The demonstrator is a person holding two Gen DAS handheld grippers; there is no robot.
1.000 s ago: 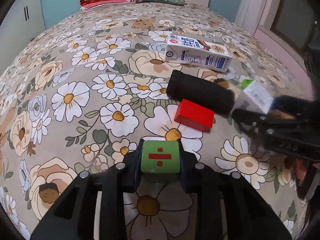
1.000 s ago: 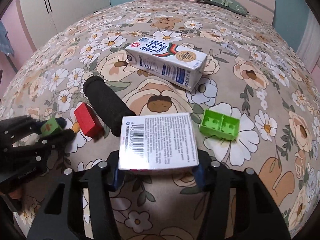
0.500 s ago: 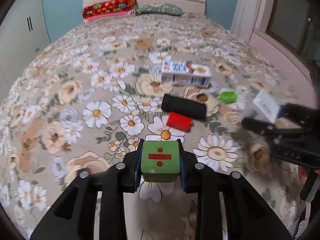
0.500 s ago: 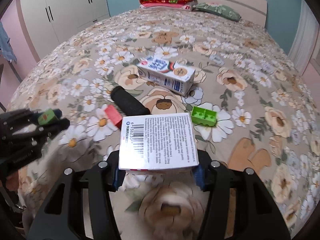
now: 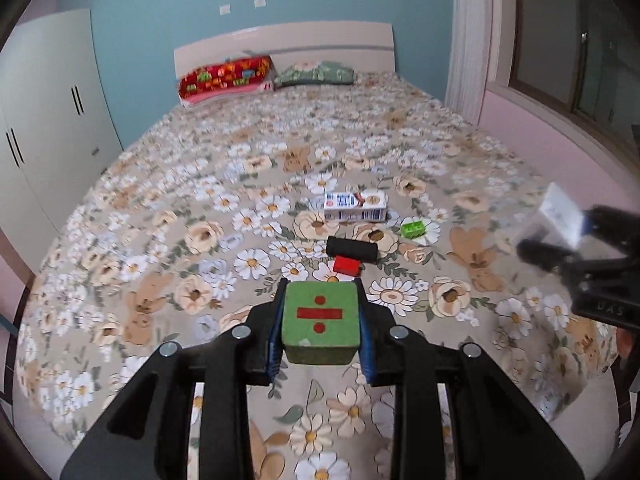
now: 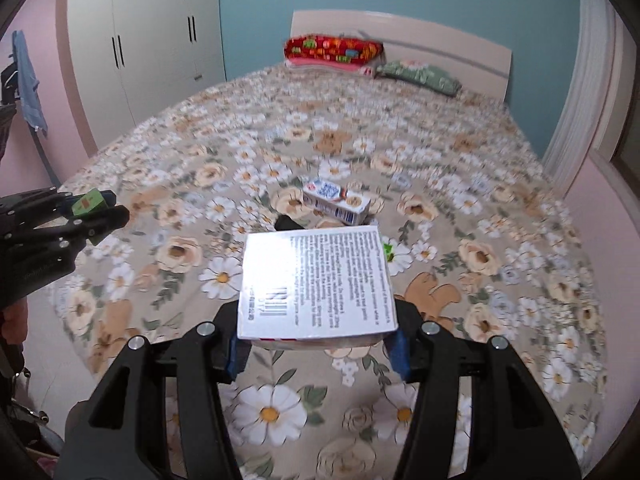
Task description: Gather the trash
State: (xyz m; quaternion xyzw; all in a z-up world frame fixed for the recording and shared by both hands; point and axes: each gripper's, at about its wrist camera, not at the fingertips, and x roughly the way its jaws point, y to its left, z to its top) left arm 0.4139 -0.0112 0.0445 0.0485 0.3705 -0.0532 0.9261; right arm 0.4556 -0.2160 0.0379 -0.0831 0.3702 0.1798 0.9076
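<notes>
My left gripper (image 5: 320, 334) is shut on a green cube (image 5: 319, 322) with a red division sign, held high above the bed's near end. My right gripper (image 6: 318, 346) is shut on a white printed box (image 6: 316, 284) with a barcode. The right gripper with its box (image 5: 560, 216) shows at the right of the left wrist view. The left gripper with the cube (image 6: 88, 202) shows at the left of the right wrist view. On the flowered bedspread (image 5: 200, 208) lie a milk carton (image 5: 355, 206), a black cylinder (image 5: 351, 249), a red block (image 5: 346, 266) and a green brick (image 5: 413, 229).
Two pillows (image 5: 226, 80) lie by the headboard. White wardrobes (image 6: 148, 52) stand to the left of the bed. A window (image 5: 576, 40) and a pink ledge run along the right. The milk carton (image 6: 336, 200) also shows in the right wrist view.
Both grippers have lifted up and pulled back from the bed with their objects. The items on the bedspread now look much smaller and farther off.
</notes>
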